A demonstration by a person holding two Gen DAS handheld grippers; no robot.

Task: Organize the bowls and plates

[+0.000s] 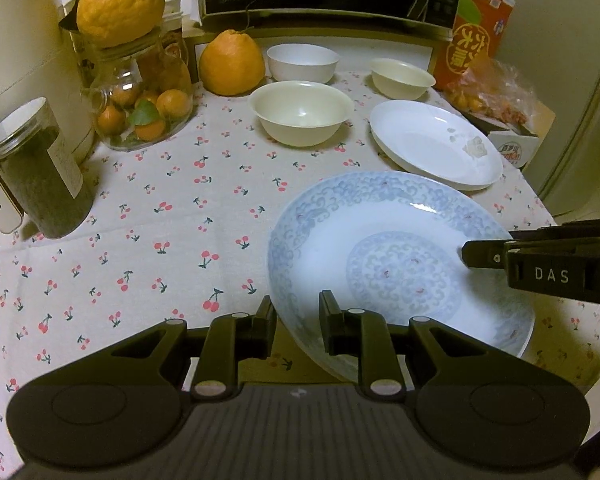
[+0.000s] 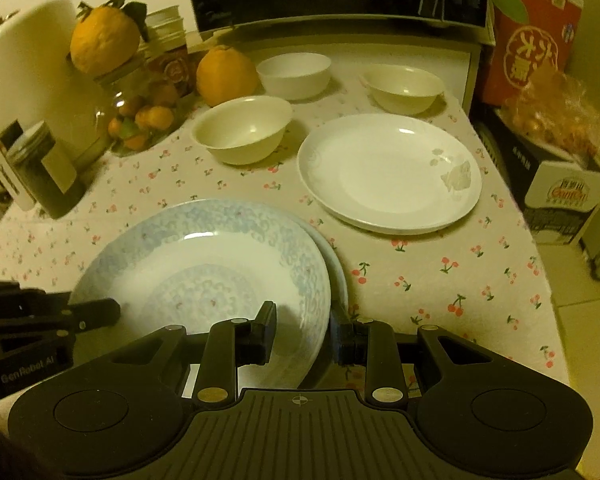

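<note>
The blue plate (image 1: 400,264) is gripped at opposite rims by the left tool (image 1: 298,320) and right tool (image 2: 302,334), tilted above the bench (image 1: 160,208), probably for stacking. Beyond it lie the white plate (image 2: 388,172) and three bowls (image 1: 300,112).

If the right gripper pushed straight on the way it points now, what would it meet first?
The right gripper already clamps the blue patterned plate by its rim. Beyond that plate, probably the white plate, though depth is uncertain.

Left hand-held gripper (image 1: 296,322) clamps blue-patterned plate (image 1: 380,248) rim.
</note>
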